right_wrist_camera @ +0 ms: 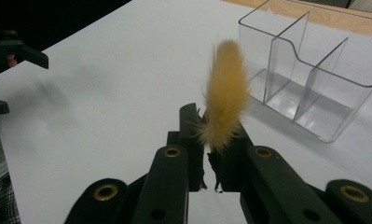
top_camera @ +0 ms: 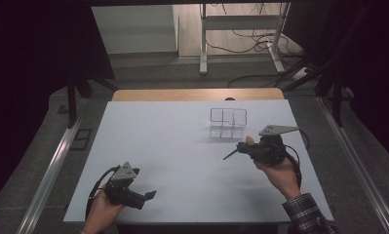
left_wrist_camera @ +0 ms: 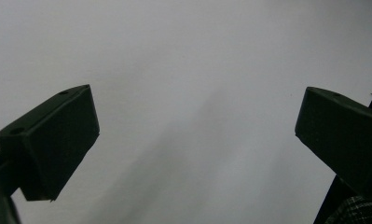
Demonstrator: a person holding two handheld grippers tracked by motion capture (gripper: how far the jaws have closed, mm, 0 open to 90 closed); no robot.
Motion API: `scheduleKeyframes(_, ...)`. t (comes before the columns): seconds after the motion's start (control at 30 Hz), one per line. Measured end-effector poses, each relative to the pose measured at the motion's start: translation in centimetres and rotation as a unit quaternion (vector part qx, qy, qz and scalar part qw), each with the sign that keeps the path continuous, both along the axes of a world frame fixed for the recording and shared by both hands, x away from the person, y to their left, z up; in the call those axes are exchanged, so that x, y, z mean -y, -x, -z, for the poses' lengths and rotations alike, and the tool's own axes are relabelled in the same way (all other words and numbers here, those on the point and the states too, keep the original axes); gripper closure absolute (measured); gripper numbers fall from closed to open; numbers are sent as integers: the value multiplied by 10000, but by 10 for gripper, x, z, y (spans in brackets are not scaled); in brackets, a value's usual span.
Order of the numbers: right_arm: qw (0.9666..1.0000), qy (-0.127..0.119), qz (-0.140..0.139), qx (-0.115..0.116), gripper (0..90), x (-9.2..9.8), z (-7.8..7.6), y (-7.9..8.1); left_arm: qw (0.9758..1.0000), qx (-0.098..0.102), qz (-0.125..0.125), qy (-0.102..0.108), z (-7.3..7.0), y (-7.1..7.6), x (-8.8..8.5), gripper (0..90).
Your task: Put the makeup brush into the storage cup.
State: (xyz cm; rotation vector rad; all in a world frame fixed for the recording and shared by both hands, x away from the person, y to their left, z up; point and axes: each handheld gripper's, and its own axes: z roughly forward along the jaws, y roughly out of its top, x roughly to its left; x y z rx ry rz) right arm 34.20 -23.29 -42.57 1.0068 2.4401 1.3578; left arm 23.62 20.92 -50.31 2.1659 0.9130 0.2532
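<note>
At the near left of the white table [top_camera: 172,146], the left gripper [top_camera: 150,195] rests low over the surface in the person's left hand [top_camera: 100,212], its jaws pointing right. In the left gripper view its two black jaws stand wide apart with bare table between them; nothing is held.

Farther right and toward the far side stands one clear plastic organizer [top_camera: 227,123], upright, with inner walls that divide it into several compartments; the exact number is hard to make out through the transparent plastic.

Just near and right of the organizer, the right hand [top_camera: 280,176] holds the right gripper [top_camera: 231,154] above the table, jaws pointing left. Its jaws are closed tight on one tan fluffy piece [right_wrist_camera: 224,100], an elongated tuft pinched at its lower end. In the right gripper view its long axis runs nearly upright, the free end pointing up and away from the jaws, leaning slightly toward the organizer. The tuft is clear of the table and outside the organizer, just beside its near wall.

One tuft, one organizer, two grippers.
</note>
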Motion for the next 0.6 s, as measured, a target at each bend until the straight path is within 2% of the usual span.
scheduleKeyframes(0.33, 10000, -54, 70, -15, 837, 6, -5, -10, 10000, 7, -61, -11, 1, 5, -8, 0)
scheduleKeyframes(0.53, 9999, -29, 106, 50, 837, 8, -10, -13, 9999, 4, -159, 40, 2, 8, -13, 0)
scheduleKeyframes(0.6, 9999, 4, 106, 72, 837, 8, -11, -14, 9999, 1, -167, 0, 2, 8, -15, 0)
